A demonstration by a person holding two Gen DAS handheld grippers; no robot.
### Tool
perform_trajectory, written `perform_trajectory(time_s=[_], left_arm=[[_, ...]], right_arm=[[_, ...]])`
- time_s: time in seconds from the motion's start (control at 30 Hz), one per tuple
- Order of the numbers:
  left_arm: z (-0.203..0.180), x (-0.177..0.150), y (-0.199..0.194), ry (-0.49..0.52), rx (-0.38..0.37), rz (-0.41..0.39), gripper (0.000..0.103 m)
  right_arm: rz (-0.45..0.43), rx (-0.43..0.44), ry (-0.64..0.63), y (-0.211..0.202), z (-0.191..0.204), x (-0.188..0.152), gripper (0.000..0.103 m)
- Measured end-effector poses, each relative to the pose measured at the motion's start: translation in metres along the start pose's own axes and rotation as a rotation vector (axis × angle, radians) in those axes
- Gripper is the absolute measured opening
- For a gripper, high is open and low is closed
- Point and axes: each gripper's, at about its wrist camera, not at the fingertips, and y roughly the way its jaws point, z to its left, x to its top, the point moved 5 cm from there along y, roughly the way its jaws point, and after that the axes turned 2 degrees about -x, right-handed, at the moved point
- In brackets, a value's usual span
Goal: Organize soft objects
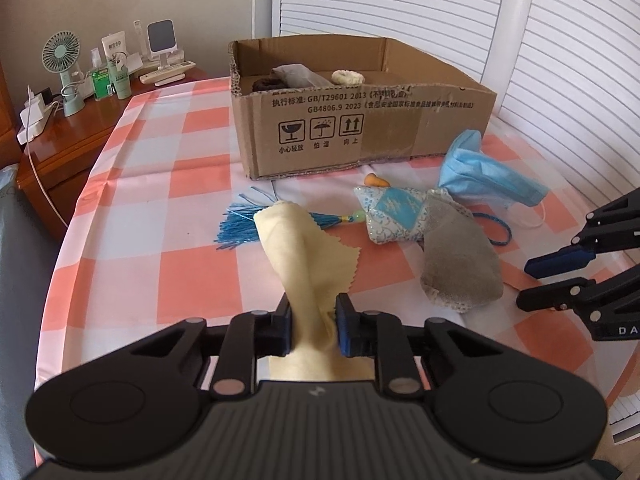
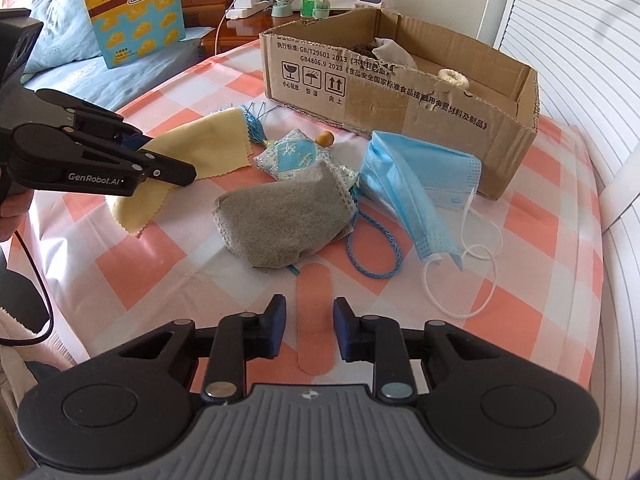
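Now, left gripper [image 1: 313, 330]: clamped on pale yellow pinked-edge cloth [image 1: 304, 248], lifted near open cardboard box [image 1: 360, 120]
cloth: light, limp; hold bunched middle
right gripper [image 2: 310, 330]: parted, empty, straddling pink plaster strip [image 2: 314, 320]

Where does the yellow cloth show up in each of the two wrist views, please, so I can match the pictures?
Left wrist view: the yellow cloth runs up the lower centre, pinched in the left tool.
Right wrist view: it lies at left of centre, part hidden behind the left tool.
Shared landmark: the cardboard box stands beyond it in both.
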Motion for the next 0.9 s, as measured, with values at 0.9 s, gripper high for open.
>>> perform_trajectory(time_s=[0.9], left_arm=[[-0.010,0.021,-0.045,0.116,-0.066,-0.039,0.026]], right_arm=[[-0.064,-0.033,0.035,-0.043,0.007,0.005,0.023]])
